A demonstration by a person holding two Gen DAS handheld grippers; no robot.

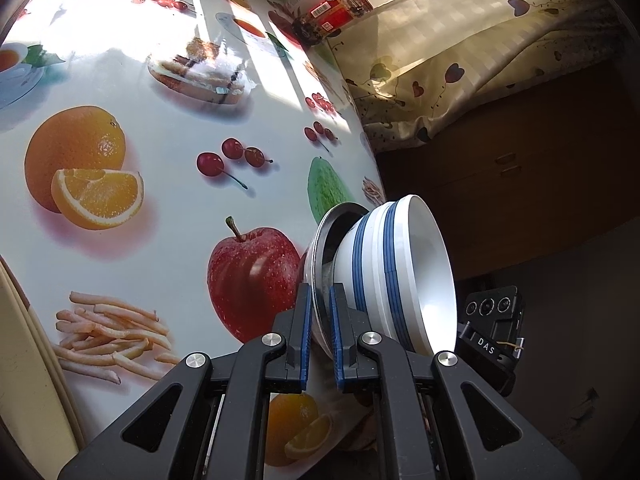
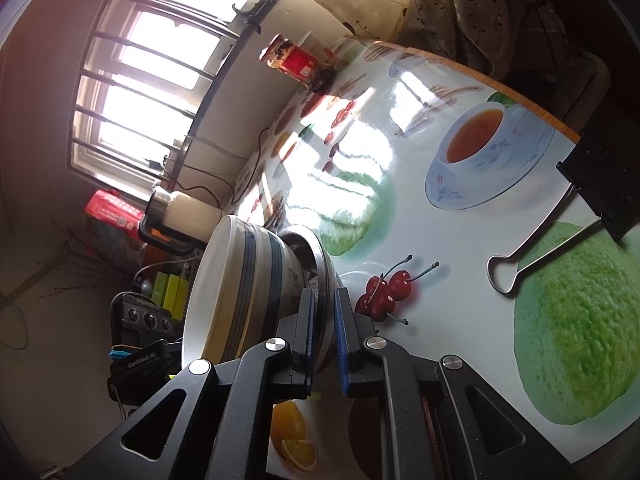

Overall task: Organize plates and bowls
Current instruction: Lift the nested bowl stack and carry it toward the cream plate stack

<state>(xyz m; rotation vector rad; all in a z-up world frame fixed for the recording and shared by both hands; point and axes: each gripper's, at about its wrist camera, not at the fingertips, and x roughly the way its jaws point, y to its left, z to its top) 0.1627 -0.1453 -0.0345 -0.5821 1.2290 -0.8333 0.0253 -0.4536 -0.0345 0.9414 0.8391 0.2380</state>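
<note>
A stack of dishes is held between both grippers above a table with a fruit-print cloth (image 1: 160, 208). The stack is a steel plate (image 1: 320, 248) with white bowls with blue stripes (image 1: 396, 264) nested on it. My left gripper (image 1: 319, 296) is shut on the steel plate's rim. In the right wrist view the same steel plate (image 2: 324, 264) and striped bowls (image 2: 244, 276) show, and my right gripper (image 2: 325, 300) is shut on the plate's opposite rim. Each view shows the other gripper's camera body (image 1: 490, 320) behind the bowls.
A jar with a red label (image 1: 332, 14) stands at the table's far edge, also in the right wrist view (image 2: 296, 60). A black binder clip (image 2: 560, 216) lies on the cloth. A cloth-covered cabinet (image 1: 460, 60) stands beside the table. A thermos (image 2: 180, 208) and boxes sit below the window.
</note>
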